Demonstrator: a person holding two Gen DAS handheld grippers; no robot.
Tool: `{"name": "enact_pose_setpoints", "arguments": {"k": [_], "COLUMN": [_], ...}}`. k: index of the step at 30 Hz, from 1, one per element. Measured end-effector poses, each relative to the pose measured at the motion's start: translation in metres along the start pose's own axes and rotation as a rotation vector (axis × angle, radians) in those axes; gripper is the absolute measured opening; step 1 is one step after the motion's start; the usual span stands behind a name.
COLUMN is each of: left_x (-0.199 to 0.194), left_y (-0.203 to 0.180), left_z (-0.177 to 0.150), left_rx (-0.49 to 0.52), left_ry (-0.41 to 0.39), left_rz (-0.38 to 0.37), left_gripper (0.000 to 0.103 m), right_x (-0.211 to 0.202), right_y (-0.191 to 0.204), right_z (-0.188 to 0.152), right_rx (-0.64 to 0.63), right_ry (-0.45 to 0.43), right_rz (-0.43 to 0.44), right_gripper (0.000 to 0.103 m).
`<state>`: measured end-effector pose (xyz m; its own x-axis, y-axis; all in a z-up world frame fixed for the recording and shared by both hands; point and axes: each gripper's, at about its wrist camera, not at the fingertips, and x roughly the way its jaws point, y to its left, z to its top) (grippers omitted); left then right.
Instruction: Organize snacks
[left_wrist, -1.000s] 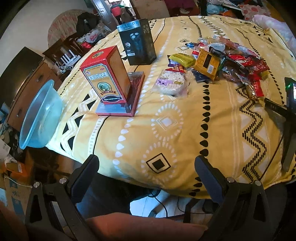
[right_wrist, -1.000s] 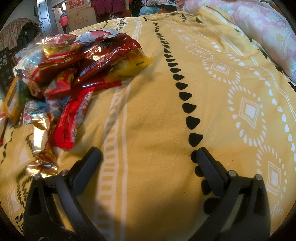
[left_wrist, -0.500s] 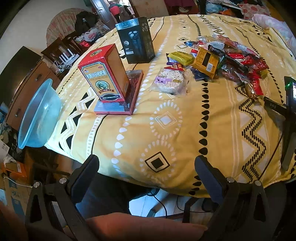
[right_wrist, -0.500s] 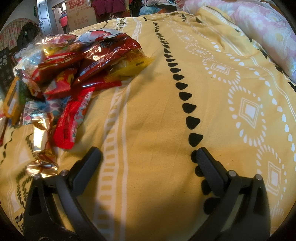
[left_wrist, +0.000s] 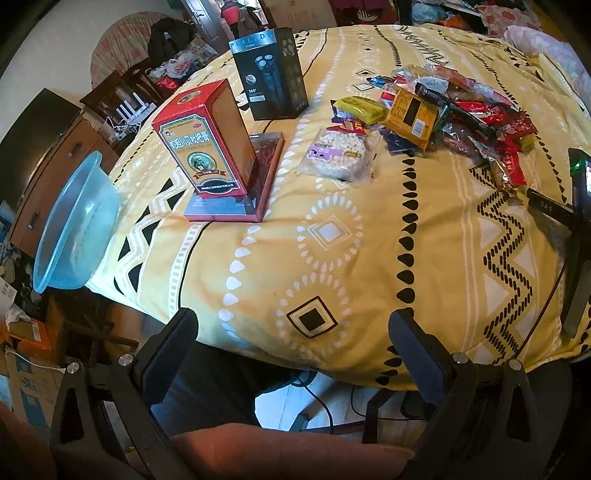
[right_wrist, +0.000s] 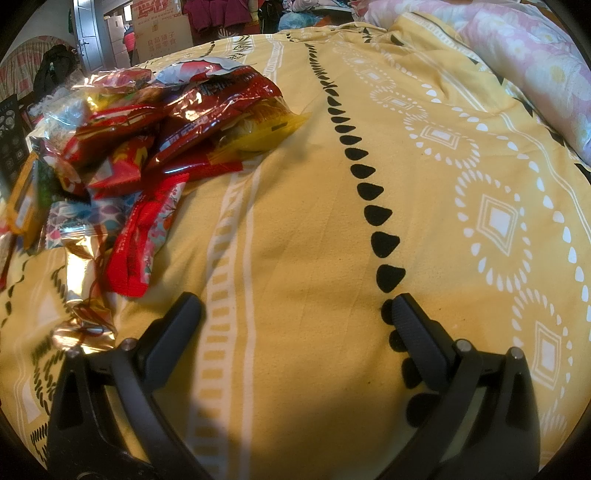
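A heap of snack packets (left_wrist: 458, 110) lies at the far right of the yellow patterned bedspread (left_wrist: 332, 236); a clear bag of white puffs (left_wrist: 338, 155) sits just left of it. My left gripper (left_wrist: 291, 328) hangs open off the near edge of the bed, holding nothing. In the right wrist view the same snack pile (right_wrist: 155, 140) of red and gold wrappers fills the upper left. My right gripper (right_wrist: 295, 314) rests open low over bare spread, right of a red packet (right_wrist: 147, 236).
A red box (left_wrist: 207, 144) stands on a flat book-like box (left_wrist: 240, 184), with a black box (left_wrist: 269, 74) behind. A blue plastic basin (left_wrist: 74, 229) leans at the bed's left edge. A pink floral pillow (right_wrist: 535, 66) lies at the right. A black stand (left_wrist: 576, 229) is at the right edge.
The left wrist view has tilted slightly, so the boxes and snacks sit a little lower and nearer. The right gripper has not moved.
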<state>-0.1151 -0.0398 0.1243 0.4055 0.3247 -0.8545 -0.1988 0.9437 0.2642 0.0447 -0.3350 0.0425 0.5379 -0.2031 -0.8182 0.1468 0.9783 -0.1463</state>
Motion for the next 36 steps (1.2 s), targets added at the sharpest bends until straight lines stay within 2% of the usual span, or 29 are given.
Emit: {"name": "enact_pose_setpoints", "arguments": {"k": [6, 13, 36], "left_x": [0.003, -0.001, -0.011], "left_y": [-0.001, -0.002, 0.0], "left_z": [-0.002, -0.003, -0.001], "left_rx": [-0.003, 0.004, 0.002], "left_ry": [0.023, 0.037, -0.017], "left_rz": [-0.016, -0.071, -0.133], "left_gripper": [0.103, 0.103, 0.103], "right_x": [0.0, 0.0, 0.0], "right_y": [0.0, 0.0, 0.0], "right_z": [0.0, 0.0, 0.0], "right_rx": [0.0, 0.0, 0.0], "right_ry": [0.0, 0.0, 0.0], "right_rz": [0.0, 0.0, 0.0], "right_gripper": [0.103, 0.103, 0.103]}}
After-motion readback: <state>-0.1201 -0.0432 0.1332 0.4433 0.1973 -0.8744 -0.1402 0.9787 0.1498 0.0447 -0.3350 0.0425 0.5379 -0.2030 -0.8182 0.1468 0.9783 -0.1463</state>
